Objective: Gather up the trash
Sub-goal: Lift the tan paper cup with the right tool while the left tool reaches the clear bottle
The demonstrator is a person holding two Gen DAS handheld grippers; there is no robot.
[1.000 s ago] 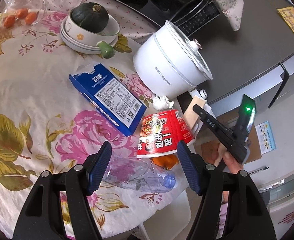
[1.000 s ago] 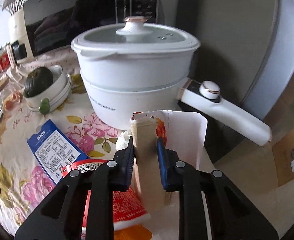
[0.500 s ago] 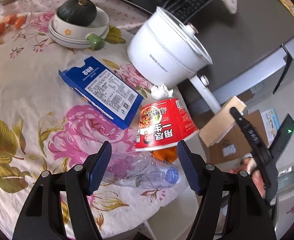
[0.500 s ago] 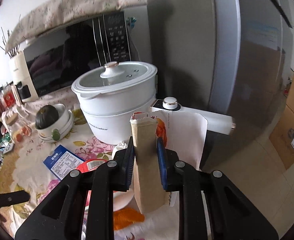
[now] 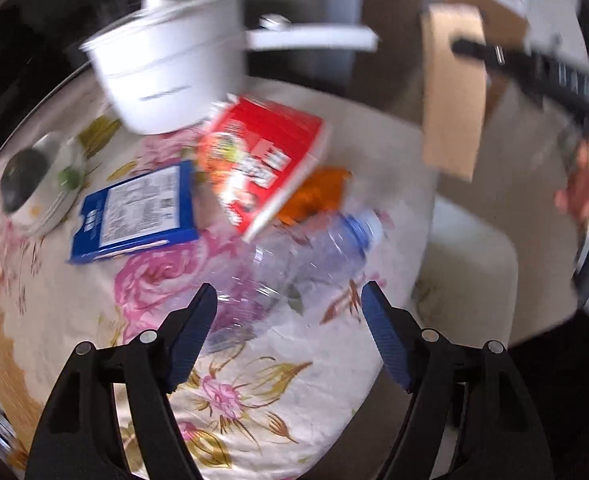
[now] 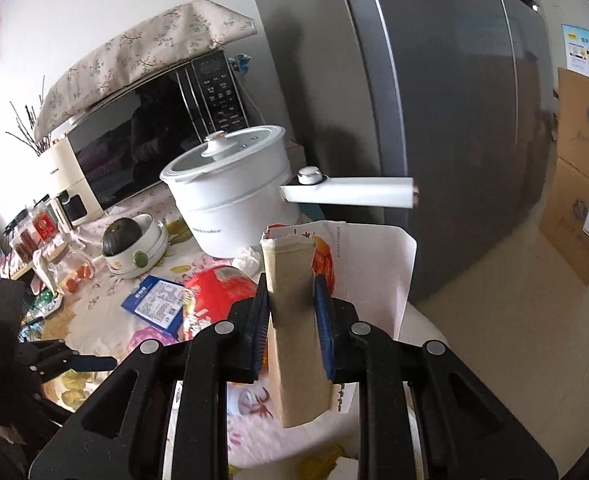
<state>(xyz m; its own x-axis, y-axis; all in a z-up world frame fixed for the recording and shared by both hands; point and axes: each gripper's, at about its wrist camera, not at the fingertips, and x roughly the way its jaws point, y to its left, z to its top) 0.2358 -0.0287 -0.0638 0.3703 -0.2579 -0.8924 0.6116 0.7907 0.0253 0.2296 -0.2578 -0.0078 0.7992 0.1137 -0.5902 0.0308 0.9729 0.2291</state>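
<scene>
- Right now right gripper (image 6: 290, 316): jaws pinching a torn brown carton (image 6: 294, 320), upright, held off the bench (image 5: 294, 360) edge; white paper just behind it.
- Left gripper (image 5: 288, 332): jaws spread and opening, nothing between them, above the bottle (image 5: 302, 256).
- Bottle: clear, crushed, blue cap, lying on its side on the floral cloth near the bench edge; contents can't tell.
- Red noodle cup (image 5: 262, 160): tipped over, rim touching the bottle end; orange scrap (image 5: 318, 192) beside it.
- Blue box (image 5: 138, 212): flat, label up, left of the cup.
- White pot (image 6: 234, 188): lid on, inside hidden.
- Bowl stack (image 6: 138, 248): holds a dark green squash (image 6: 122, 234).
- Glass jar (image 6: 68, 268): orange pieces inside.
- Left view is blurred.
</scene>
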